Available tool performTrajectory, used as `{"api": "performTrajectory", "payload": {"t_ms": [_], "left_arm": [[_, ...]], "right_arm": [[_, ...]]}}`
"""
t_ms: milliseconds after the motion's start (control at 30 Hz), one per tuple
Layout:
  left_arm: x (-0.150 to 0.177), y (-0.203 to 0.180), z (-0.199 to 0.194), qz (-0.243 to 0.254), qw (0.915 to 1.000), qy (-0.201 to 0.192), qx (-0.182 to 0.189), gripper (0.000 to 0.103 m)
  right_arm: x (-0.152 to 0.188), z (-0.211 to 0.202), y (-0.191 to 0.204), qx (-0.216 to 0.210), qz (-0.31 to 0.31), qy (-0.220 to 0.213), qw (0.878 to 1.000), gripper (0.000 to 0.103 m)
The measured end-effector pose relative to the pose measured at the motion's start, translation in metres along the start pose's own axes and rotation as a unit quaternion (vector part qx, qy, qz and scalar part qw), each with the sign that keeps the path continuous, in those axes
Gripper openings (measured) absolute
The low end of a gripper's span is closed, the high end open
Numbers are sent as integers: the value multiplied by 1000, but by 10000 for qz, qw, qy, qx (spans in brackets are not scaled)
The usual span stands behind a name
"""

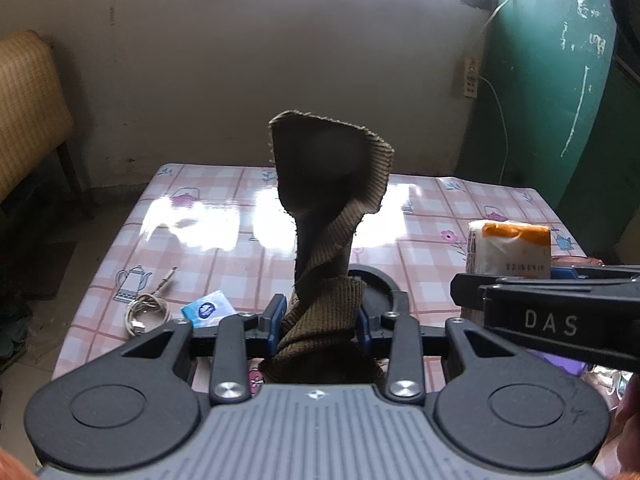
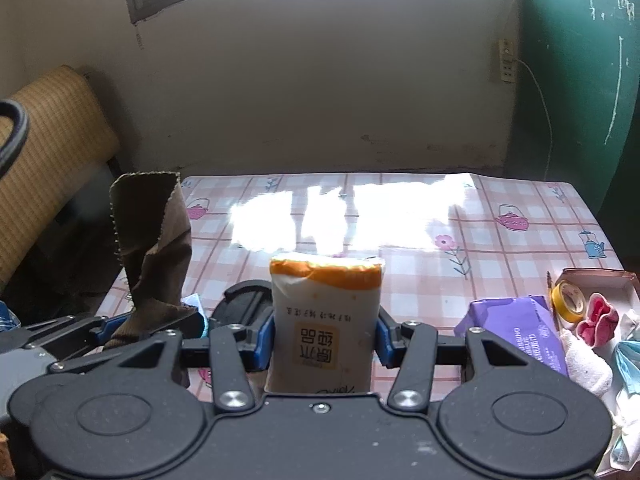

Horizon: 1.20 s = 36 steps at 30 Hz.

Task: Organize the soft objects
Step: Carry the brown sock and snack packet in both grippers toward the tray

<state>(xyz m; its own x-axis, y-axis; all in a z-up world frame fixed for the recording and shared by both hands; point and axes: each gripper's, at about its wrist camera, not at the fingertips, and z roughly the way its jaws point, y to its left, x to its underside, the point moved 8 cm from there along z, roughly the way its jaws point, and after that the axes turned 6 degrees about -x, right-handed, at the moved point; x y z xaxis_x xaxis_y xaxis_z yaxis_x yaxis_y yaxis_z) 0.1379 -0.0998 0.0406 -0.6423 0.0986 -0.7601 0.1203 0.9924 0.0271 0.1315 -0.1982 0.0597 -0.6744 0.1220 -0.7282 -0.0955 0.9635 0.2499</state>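
Soft objects fill both of your grippers above a table point(image 2: 500, 264) covered in pink checked oilcloth. Your left gripper point(image 1: 322, 320) is clenched on a brown ribbed cloth point(image 1: 332, 184), which stands twisted upward from the jaws, well clear of the tabletop. Your right gripper point(image 2: 326, 338) grips a white and orange tissue pack point(image 2: 325, 320) by its sides, upright between the blue pads point(image 2: 385, 338). At the right edge of the table sits an open box point(image 2: 624, 280) holding a purple packet point(image 2: 516, 328), a yellow tape roll point(image 2: 568, 296), something red, and white and pale blue soft items. A cable point(image 1: 146, 312) and a small blue sachet point(image 1: 208, 309) lie near the left edge.

Likely risks: the cloth is pinched only at one bunched end, so a quick swing could let it slide free. The pack's slick wrapper may slip if the squeeze eases. The two grippers sit close together and could knock each other.
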Motion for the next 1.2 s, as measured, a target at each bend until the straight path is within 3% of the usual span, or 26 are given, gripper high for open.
{"api": "performTrajectory", "payload": {"t_ms": [1200], "left_arm": [[8, -82, 8, 420, 9982, 81, 426, 37]], "right_arm": [[3, -26, -83, 333, 448, -90, 9984, 59]]}}
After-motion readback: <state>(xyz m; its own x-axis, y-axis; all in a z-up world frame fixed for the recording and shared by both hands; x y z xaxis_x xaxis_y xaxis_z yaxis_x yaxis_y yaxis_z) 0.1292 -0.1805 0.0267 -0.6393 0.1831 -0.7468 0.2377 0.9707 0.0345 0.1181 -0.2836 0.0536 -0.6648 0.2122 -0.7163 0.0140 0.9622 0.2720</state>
